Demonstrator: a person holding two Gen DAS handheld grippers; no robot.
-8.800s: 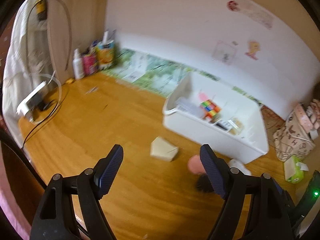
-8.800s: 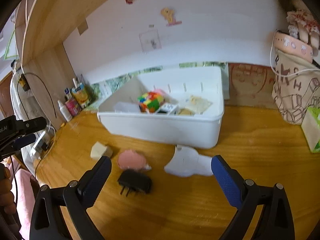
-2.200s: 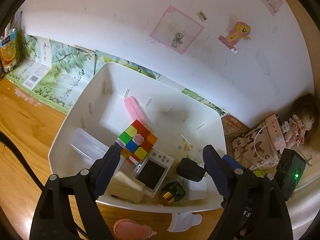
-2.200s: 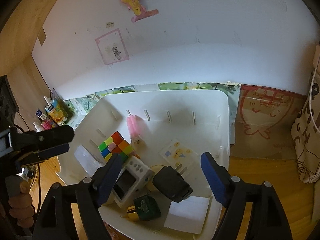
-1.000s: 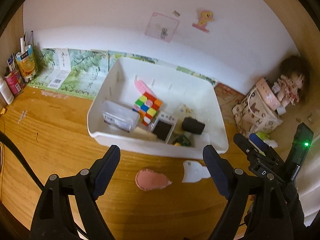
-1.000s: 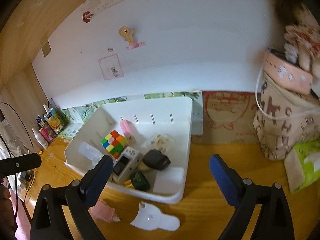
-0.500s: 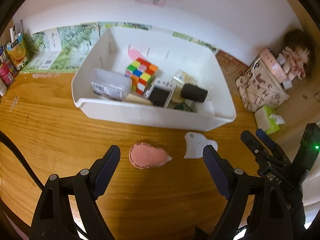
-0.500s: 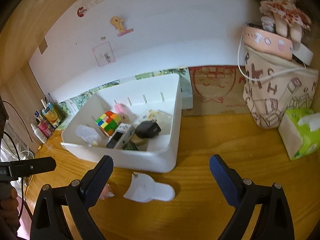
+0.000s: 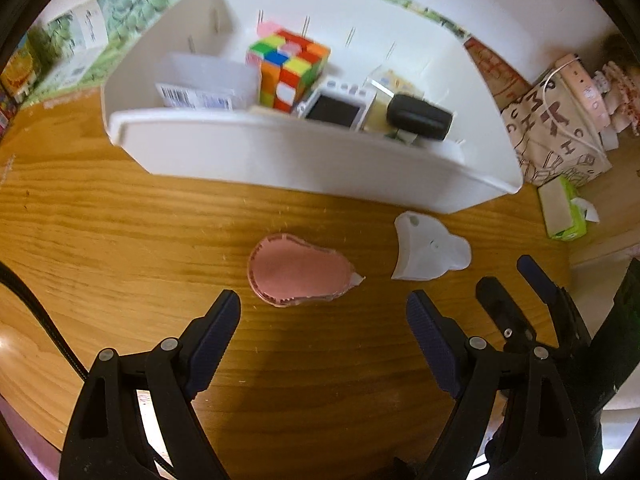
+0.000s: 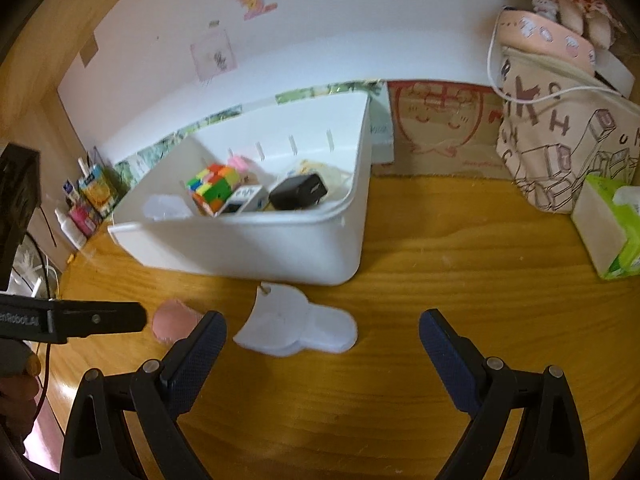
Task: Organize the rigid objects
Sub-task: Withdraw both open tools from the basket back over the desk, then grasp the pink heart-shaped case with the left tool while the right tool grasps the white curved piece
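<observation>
Desk (image 9: 120,240) stock, as we count it: one pink pad (image 9: 298,275) just ahead of our spread, empty left gripper (image 9: 323,338), one white piece (image 10: 296,326) before our spread, empty right gripper (image 10: 322,354).

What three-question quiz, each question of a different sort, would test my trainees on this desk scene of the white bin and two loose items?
1. True or false: the pink pad lies inside the white bin.
2. Which lies nearer the right gripper: (a) the white flat piece or (b) the green tissue box?
3. Fill in: the multicoloured item in the bin is a puzzle ____.

Key
1. False; it lies on the wooden desk, in front of the bin.
2. (a).
3. cube.
</observation>
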